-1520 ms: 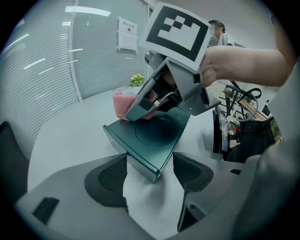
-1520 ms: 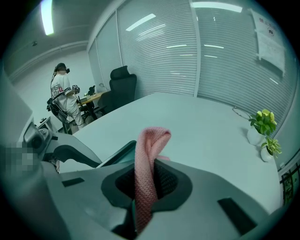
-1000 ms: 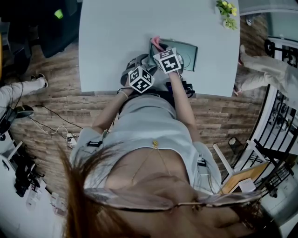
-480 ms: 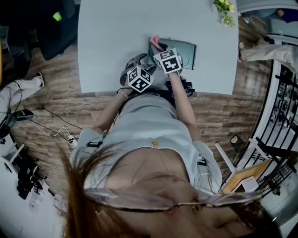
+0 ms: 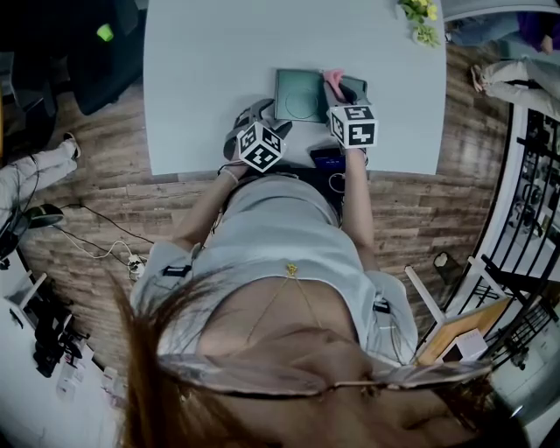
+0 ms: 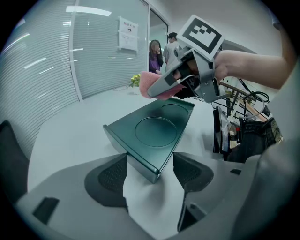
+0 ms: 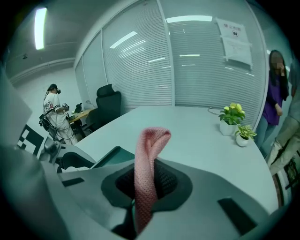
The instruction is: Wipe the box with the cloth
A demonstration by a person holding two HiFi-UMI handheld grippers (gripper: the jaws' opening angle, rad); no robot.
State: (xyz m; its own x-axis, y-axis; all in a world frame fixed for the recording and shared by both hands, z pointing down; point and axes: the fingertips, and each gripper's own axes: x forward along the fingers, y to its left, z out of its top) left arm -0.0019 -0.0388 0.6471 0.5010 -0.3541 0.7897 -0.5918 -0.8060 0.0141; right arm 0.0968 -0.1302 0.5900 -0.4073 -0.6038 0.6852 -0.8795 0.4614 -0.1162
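A dark green box (image 5: 306,94) with a round mark on its lid lies on the pale table (image 5: 210,61), near the front edge. My left gripper (image 5: 252,118) is at the box's left end. In the left gripper view it (image 6: 150,168) stands open, with a corner of the box (image 6: 154,136) between its jaws. My right gripper (image 5: 343,94) is over the box's right end, shut on a pink cloth (image 5: 333,83). The right gripper view shows the cloth (image 7: 149,173) folded and sticking up from the closed gripper (image 7: 147,185), with the box (image 7: 110,157) below to the left.
Small potted plants (image 5: 422,22) (image 7: 233,119) stand at the table's far right corner. A dark device (image 5: 328,159) lies at the front edge by my right arm. An office chair (image 7: 107,110) and a standing person (image 7: 54,117) are beyond the table's left side.
My right gripper has carried the pink cloth from the box's left end to its right end, uncovering the lid. The left gripper has stayed put.
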